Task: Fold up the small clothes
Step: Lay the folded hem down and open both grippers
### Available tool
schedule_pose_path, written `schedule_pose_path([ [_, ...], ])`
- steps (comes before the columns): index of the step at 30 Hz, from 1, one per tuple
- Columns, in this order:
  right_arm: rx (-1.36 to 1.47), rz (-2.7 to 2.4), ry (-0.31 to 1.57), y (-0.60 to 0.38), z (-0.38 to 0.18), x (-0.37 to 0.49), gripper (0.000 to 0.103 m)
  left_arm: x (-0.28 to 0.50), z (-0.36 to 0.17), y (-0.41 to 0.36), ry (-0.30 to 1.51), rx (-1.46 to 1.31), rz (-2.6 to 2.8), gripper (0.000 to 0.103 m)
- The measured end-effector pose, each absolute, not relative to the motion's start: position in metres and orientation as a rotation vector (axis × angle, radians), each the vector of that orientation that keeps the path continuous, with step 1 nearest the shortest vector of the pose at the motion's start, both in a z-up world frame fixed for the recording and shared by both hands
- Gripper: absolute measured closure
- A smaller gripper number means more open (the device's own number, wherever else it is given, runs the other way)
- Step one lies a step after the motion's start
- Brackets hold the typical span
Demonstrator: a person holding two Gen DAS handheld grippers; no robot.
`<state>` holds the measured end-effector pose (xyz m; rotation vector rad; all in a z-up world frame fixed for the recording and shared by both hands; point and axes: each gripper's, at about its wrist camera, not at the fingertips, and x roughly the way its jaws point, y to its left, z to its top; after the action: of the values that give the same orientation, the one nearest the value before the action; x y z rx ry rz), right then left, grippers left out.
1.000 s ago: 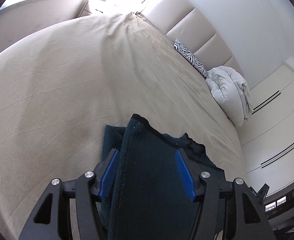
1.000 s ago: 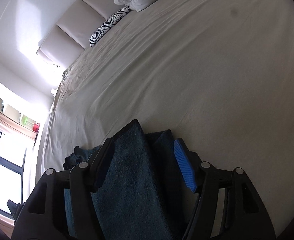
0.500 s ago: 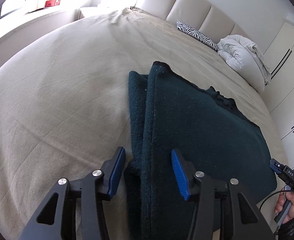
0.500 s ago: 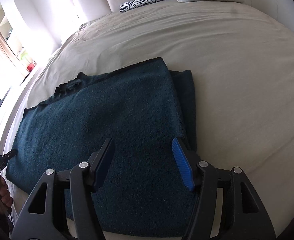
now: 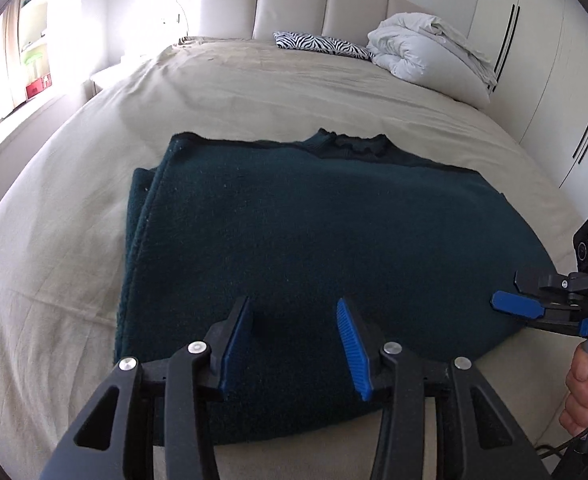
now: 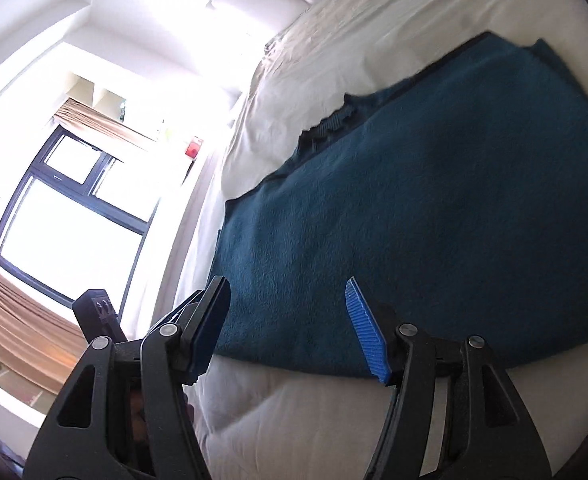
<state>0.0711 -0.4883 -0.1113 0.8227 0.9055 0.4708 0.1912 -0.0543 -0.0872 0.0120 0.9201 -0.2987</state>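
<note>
Just laid sweater (image 5: 326,240) flat on bed (image 5: 253,88), sides tucked. My left gripper (image 5: 294,340) narrowing, right gripper (image 6: 289,324) spread, both pulled back, pinching nothing. Bottom-up fold next, I reckon.

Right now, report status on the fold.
Left gripper open, jaws just closing, nothing pinched. Right gripper open, empty. Dark teal sweater flat on bed, sides folded in. Nothing in the way.

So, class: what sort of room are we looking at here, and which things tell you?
Most likely a bedroom: a wide bed with a padded headboard, a bundled white duvet, and a zebra-print pillow.
</note>
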Motion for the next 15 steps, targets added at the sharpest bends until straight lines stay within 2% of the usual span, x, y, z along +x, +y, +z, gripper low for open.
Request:
schedule_pose_path([
  [2,0.821,0.454,1.001,-0.479,-0.14,0.072,0.047,0.186,-0.099,-0.051,0.921,0.036,-0.28,0.057],
  [4,0.85,0.431,0.994,-0.492,-0.153,0.066,0.069,0.178,-0.101,-0.043,0.909,0.046,-0.279,0.057],
  [11,1.013,0.118,0.809,-0.61,-0.154,0.014,0.071,0.161,-0.094,-0.02,0.907,0.033,-0.228,0.058],
  [13,1.023,0.042,0.77,-0.627,-0.144,-0.003,0.067,0.153,-0.08,-0.025,0.883,0.02,-0.244,0.059],
  [15,1.042,0.055,0.74,-0.626,-0.132,-0.013,0.065,0.148,-0.068,-0.047,0.855,0.035,-0.293,0.055],
])
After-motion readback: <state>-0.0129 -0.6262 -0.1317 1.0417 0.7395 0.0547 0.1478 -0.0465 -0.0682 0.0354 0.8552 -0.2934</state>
